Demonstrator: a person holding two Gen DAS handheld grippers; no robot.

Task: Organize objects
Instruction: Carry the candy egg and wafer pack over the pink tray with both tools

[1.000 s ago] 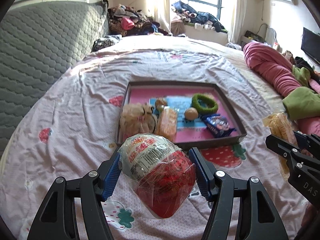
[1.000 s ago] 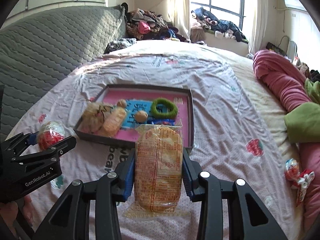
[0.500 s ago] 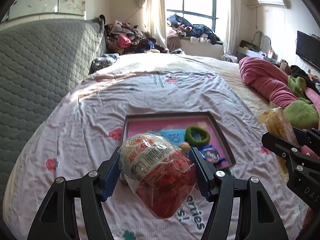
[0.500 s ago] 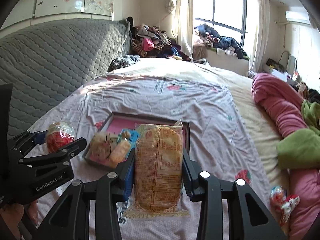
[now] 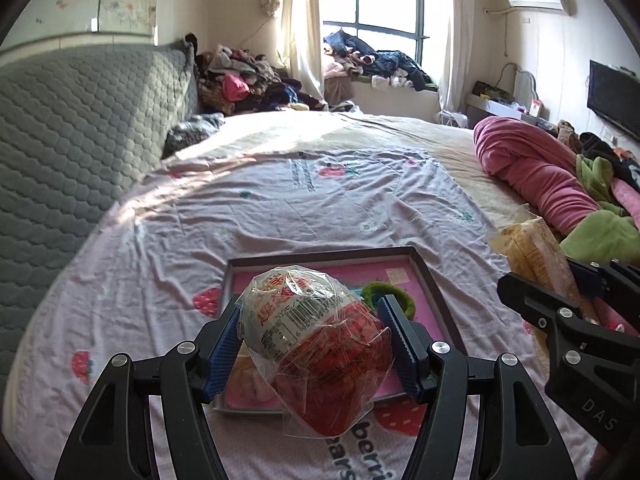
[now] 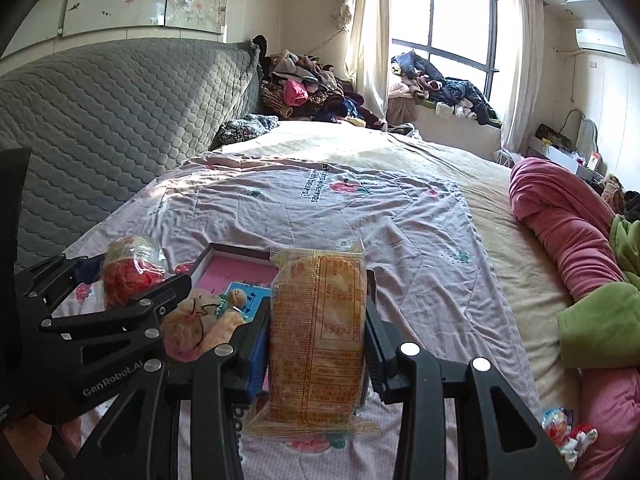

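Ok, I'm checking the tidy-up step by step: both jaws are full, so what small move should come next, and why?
Probably carry both items forward and lower them over the pink tray. The left gripper is clamped on the wrapped red egg-shaped snack and the right gripper on the orange snack packet, both held above the bedspread, just short of the tray where other items already lie.

"GenRobot.AI" was printed on the left claw (image 6: 132, 280); "DAS" stood on the right claw (image 5: 560, 292). The bedsheet (image 6: 360, 216) bore "strawberries with bears!". A barcode with digits too small to read marked the wrapped egg-shaped snack (image 5: 316, 344).
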